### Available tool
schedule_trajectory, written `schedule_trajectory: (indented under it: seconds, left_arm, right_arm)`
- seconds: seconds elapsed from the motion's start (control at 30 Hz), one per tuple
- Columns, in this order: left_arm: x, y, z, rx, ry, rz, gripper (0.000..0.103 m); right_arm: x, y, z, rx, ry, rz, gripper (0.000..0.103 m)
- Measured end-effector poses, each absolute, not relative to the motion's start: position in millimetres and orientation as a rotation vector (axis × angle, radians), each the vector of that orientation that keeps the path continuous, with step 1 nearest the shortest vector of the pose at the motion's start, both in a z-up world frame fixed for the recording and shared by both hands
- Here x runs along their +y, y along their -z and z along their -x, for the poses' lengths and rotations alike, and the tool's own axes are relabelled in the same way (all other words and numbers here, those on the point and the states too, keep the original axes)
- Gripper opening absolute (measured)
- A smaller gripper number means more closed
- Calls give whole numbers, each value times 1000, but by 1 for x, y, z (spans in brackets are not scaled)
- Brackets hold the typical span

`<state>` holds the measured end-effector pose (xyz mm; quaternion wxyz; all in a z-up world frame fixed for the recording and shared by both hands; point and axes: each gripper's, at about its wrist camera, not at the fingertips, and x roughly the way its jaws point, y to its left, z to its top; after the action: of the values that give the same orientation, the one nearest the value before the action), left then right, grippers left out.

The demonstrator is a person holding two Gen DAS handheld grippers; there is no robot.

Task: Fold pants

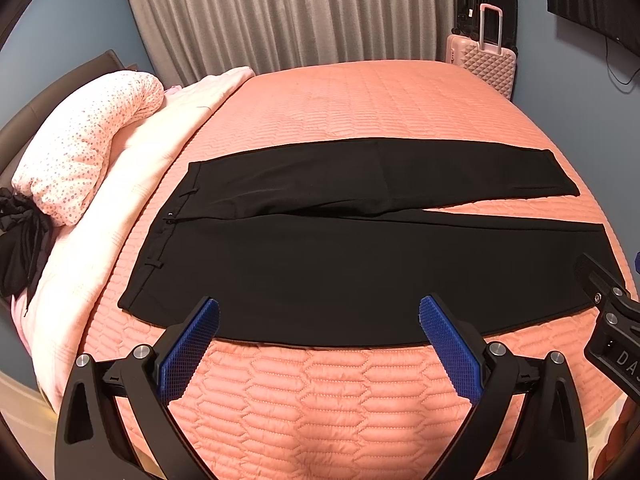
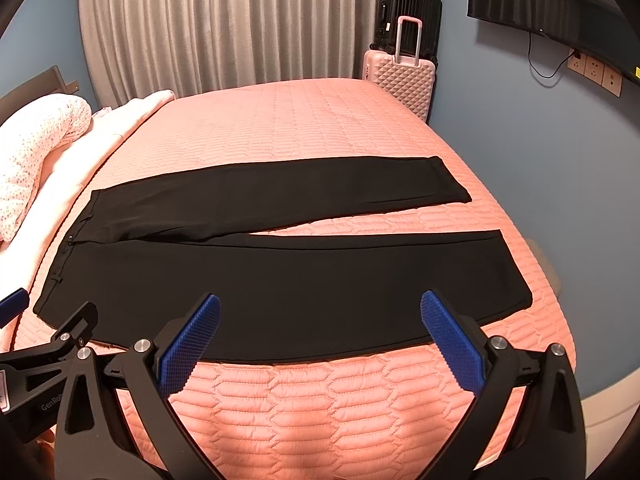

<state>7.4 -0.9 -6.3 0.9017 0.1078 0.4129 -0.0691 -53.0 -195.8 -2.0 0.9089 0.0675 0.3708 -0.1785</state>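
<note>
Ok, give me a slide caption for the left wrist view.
Open left gripper above black pants spread flat on quilted pink bedspread.

Blue-grey walls [image 2: 500, 128] all around. Grey pleated curtains [image 2: 240, 24] across the top centre, floor-length behind the bed. Coral quilted bedspread [image 2: 304, 120] filling the middle and bottom of both frames. At left, pale pink duvet [image 1: 132, 168] bunched with a dotted pillow [image 1: 80, 144] against a dark headboard [image 1: 60, 92]. Upper right: pink hard-shell suitcase [image 2: 404, 76] before a black suitcase [image 2: 408, 4]. Far upper right, wall-mounted dark screen [image 2: 532, 4], dangling cable and beige wall sockets [image 2: 596, 72] beneath. Warm, even indoor light.
</note>
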Motion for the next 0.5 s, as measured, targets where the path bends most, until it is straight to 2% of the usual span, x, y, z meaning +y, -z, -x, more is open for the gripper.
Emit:
schedule_trajectory:
  seconds: [0.5]
  left_arm:
    - [-2, 7, -7, 853, 142, -227, 98]
  right_arm:
    - [-196, 1, 53, 763, 369, -140, 98]
